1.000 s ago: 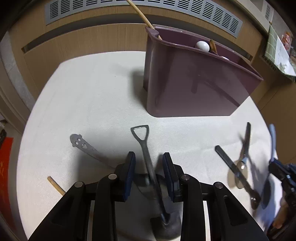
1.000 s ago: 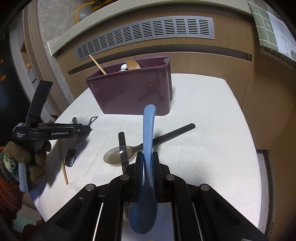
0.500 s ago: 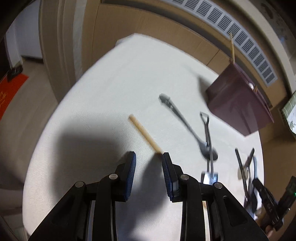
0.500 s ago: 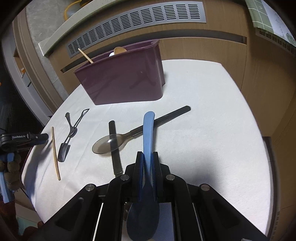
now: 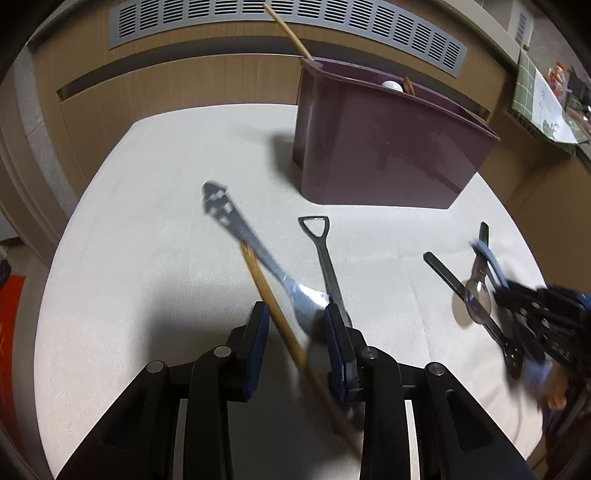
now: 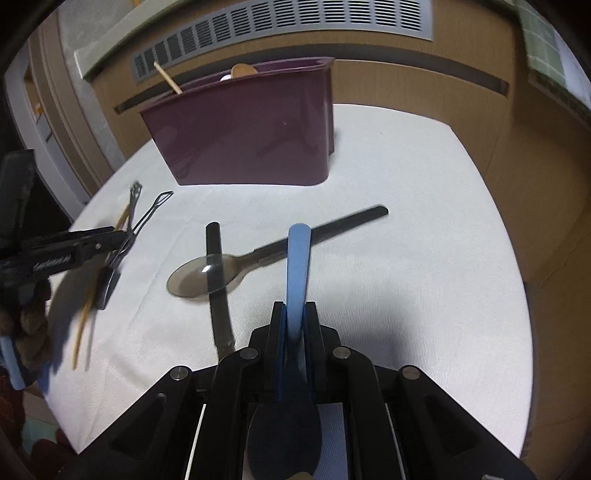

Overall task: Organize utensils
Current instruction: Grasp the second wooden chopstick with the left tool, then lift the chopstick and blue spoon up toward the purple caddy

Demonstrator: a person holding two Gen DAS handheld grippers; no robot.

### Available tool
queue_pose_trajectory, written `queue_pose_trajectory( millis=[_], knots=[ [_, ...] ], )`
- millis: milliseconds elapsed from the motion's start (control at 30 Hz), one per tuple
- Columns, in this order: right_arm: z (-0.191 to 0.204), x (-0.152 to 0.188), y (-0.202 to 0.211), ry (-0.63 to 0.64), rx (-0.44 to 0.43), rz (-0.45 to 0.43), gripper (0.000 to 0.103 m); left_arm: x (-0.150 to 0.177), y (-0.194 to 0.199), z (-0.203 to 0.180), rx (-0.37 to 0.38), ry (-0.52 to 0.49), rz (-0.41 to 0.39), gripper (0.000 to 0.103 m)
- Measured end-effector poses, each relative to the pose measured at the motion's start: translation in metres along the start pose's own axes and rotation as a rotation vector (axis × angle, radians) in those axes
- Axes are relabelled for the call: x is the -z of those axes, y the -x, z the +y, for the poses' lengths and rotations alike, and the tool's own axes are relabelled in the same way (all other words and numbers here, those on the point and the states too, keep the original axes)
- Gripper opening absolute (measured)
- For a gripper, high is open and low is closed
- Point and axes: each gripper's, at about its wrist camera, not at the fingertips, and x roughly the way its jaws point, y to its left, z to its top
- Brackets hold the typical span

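Meanwhile, the right gripper [image 6: 294, 317] is clamped on a blue spoon [image 6: 297, 266]; the left gripper [image 5: 295, 325] stands apart over a wooden chopstick [image 5: 275, 310].

From the right wrist, the blue spoon's handle points forward out of the closed jaws, its bowl back under the gripper body. Just ahead on the white tablecloth [image 6: 406, 258] a steel spoon with a black handle [image 6: 236, 267] lies across a second black-handled utensil [image 6: 218, 295]. From the left wrist, the chopstick runs diagonally between the spread blue pads [image 5: 258, 332], motion-blurred, so I cannot tell whether it touches them. Beside it lie a steel spoon with a cut-out handle [image 5: 258, 251] and a shovel-shaped spoon [image 5: 325, 258]. Farther back stands the purple utensil caddy [image 5: 388, 147], holding another chopstick [image 5: 288, 29] and a wooden spoon.
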Motion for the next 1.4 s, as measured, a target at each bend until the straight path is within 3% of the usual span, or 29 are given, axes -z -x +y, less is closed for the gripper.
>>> queue_pose_trajectory(
  millis=[133, 233, 300, 333, 367, 500, 533, 600, 667, 800, 900, 1200, 1400],
  knots=[
    [0.012, -0.014, -0.011, 0.065, -0.015, 0.024, 0.037, -0.001, 0.004, 0.015, -0.007, 0.065, 0.018, 0.030],
    [0.015, -0.017, -0.015, 0.073, 0.001, 0.020, 0.039, -0.003, 0.003, 0.016, -0.012, 0.068, 0.026, 0.030],
    [0.015, -0.017, -0.014, 0.074, 0.004, 0.014, 0.035, -0.006, 0.001, 0.013, -0.028, 0.060, 0.033, 0.030],
    [0.014, -0.016, -0.013, 0.072, 0.015, 0.007, 0.018, -0.006, 0.001, 0.013, -0.028, 0.064, 0.036, 0.030],
    [0.012, -0.014, -0.011, 0.075, 0.028, 0.000, 0.008, -0.008, 0.000, 0.015, -0.026, 0.075, 0.041, 0.030],
    [0.002, -0.011, 0.004, 0.033, 0.004, -0.054, 0.007, -0.021, -0.009, 0.014, -0.041, 0.086, 0.050, 0.023],
    [0.001, -0.011, 0.009, 0.024, -0.003, -0.068, 0.007, -0.024, -0.012, 0.013, -0.073, 0.070, 0.039, 0.013],
    [-0.001, -0.012, 0.021, 0.009, -0.009, -0.106, 0.007, -0.026, -0.014, 0.011, -0.103, 0.058, 0.024, 0.009],
    [-0.004, -0.013, 0.033, -0.001, -0.012, -0.142, 0.007, -0.022, -0.006, 0.013, -0.064, 0.092, 0.016, 0.006],
    [-0.010, -0.014, 0.064, -0.011, -0.021, -0.236, 0.007, -0.009, 0.045, 0.011, 0.043, 0.144, -0.098, 0.006],
    [-0.010, -0.017, 0.074, -0.021, -0.045, -0.256, 0.007, -0.003, 0.088, 0.005, 0.098, 0.149, -0.200, 0.006],
    [-0.002, -0.024, 0.091, -0.023, -0.054, -0.305, 0.007, -0.012, 0.144, -0.005, 0.135, 0.106, -0.354, 0.005],
    [0.001, -0.031, 0.105, -0.002, -0.031, -0.327, 0.007, -0.022, 0.171, -0.016, 0.114, 0.075, -0.470, 0.005]
  ],
)
